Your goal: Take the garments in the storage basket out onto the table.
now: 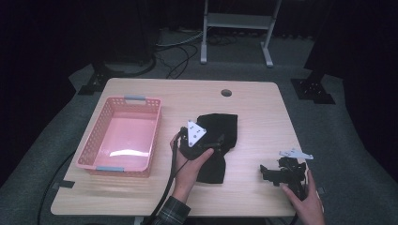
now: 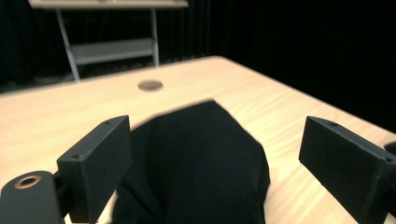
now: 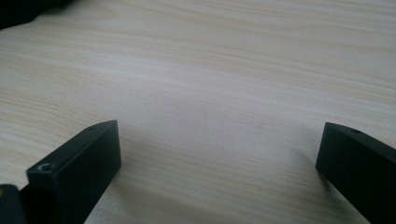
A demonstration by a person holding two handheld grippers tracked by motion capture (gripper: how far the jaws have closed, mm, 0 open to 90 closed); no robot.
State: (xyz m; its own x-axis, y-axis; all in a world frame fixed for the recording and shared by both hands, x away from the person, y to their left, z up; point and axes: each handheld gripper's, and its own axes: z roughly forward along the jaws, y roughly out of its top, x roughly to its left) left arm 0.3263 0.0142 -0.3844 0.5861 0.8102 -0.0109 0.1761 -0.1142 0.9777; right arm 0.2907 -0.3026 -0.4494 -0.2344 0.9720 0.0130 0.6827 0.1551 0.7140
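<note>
2 grippers are in my hands over the table [image 1: 253,101], a pale wood-grain slab with rounded corners and 1 small round hole near its far edge. My left gripper [image 1: 206,143] sits above the black cloth [image 1: 218,129], which lies around the middle of the table, a little toward the right edge; it is a soft, matte, limp piece, bunched and folded into an uneven shape with a longer flap running back toward the near edge. In the left gripper view the cloth [image 2: 196,158] swells up in a smooth rounded hump between my 2 black jaws, which are blocky, flat-faced and hard-edged; they stand spread wide, with bare wood showing between the right one and the fabric, so the pads pinch nothing. My right gripper [image 1: 281,172] rests low by the near right corner of the table, well apart from the cloth, with its grey 3-cornered plate on top. In the right gripper view its 2 jaws are also spread wide, with just fine streaky wood grain between them. 1 pink plastic basket [image 1: 96,140], rectangular with lattice walls and grey handle grips at both short ends, sits along the left edge, near the cloth but not touching it.
</note>
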